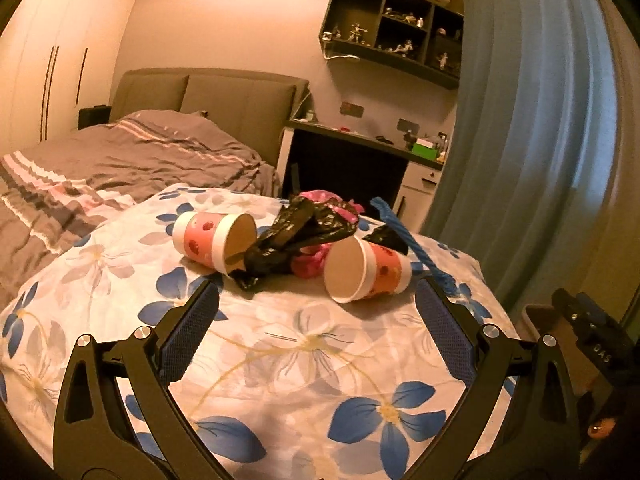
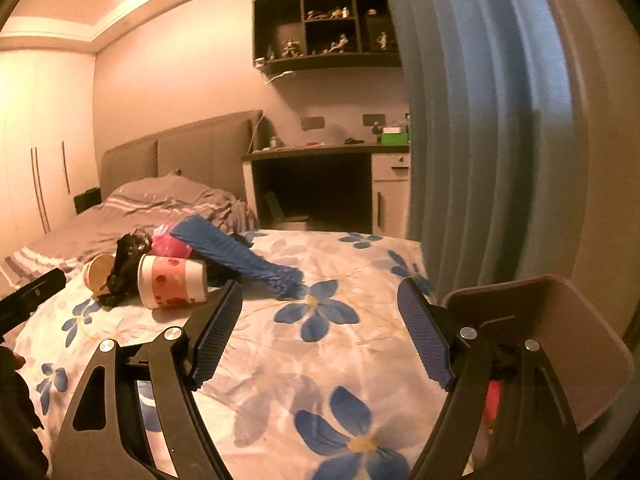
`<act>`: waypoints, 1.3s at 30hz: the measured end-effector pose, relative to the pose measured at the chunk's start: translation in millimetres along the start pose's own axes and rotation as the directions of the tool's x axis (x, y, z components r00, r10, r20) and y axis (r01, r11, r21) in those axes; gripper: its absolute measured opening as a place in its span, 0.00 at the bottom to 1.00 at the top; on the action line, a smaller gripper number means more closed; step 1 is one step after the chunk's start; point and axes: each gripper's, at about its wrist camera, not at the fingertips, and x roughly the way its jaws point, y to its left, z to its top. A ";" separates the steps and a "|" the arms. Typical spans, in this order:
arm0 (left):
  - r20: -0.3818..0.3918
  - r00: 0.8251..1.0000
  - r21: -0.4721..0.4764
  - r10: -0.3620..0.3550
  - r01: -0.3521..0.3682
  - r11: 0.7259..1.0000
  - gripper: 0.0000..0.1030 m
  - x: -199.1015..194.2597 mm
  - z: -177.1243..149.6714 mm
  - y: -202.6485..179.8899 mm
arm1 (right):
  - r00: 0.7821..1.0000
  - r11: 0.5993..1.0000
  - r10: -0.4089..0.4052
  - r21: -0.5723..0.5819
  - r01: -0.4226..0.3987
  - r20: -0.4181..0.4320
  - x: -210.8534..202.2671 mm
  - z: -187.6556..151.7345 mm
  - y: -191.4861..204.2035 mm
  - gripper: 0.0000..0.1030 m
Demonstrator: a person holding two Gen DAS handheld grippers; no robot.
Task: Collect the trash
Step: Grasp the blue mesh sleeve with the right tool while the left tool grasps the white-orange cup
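Trash all uncollected as far as we can tell: two paper cups point(image 1: 214, 242) point(image 1: 368, 269), black bag point(image 1: 296, 238), pink wrapper point(image 1: 340, 205) & blue brush point(image 2: 240, 254) lie clustered on floral quilt point(image 1: 304, 360). Left gripper point(image 1: 316, 312) & right gripper point(image 2: 320, 316) both wide apart, holding nothing. We see brown bin point(image 2: 560, 340) by right gripper. Bedroom w/ bed, desk, blue curtain point(image 1: 520, 100).

- Two pink-banded paper cups point(image 1: 214, 242) point(image 1: 366, 268) tipped on their sides on my floral quilt point(image 1: 304, 360).
- Crumpled black bag point(image 1: 296, 236) between them, pink wrapper point(image 1: 340, 206) behind.
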 end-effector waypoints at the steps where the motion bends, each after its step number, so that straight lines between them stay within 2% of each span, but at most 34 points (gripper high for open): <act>1: 0.001 1.000 -0.003 0.003 -0.003 1.000 0.94 0.8 0.9 1.4 | 1.000 1.000 0.010 -0.005 -0.010 -0.011 6.8 0.3 3.7 0.76; 6: 0.008 1.000 -0.017 0.022 -0.021 1.000 0.94 3.9 6.8 12.2 | 0.997 0.997 0.039 -0.063 -0.043 -0.067 41.8 -1.4 23.4 0.73; 14: 0.011 0.999 -0.020 0.048 -0.047 0.999 0.94 12.2 13.4 20.8 | 0.981 0.983 0.055 -0.160 -0.086 -0.186 102.5 1.8 50.3 0.66; 22: -0.014 1.000 0.006 0.021 -0.021 1.000 0.94 26.9 13.4 16.6 | 0.961 0.966 0.055 -0.230 -0.121 -0.271 146.7 12.3 64.2 0.56; 25: -0.025 1.000 0.016 0.004 -0.004 1.000 0.94 32.3 13.8 12.8 | 0.951 0.957 0.063 -0.251 -0.143 -0.302 158.8 12.0 70.8 0.49; 28: -0.031 0.999 0.032 -0.013 0.014 0.999 0.94 38.0 12.8 7.4 | 0.944 0.949 0.073 -0.269 -0.165 -0.322 169.0 12.5 76.5 0.34; 30: -0.042 0.999 0.043 -0.022 0.023 0.999 0.94 43.4 12.0 3.3 | 0.939 0.947 0.079 -0.270 -0.176 -0.334 172.8 11.4 77.3 0.18; 33: -0.062 0.997 0.056 -0.046 0.050 0.997 0.94 53.1 9.8 -2.6 | 0.937 0.947 0.096 -0.259 -0.190 -0.336 171.6 8.9 75.1 0.07; 39: -0.113 0.988 0.068 -0.103 0.111 0.992 0.94 72.6 8.8 -17.2 | 0.956 0.963 0.099 -0.215 -0.162 -0.276 148.7 11.1 56.7 0.07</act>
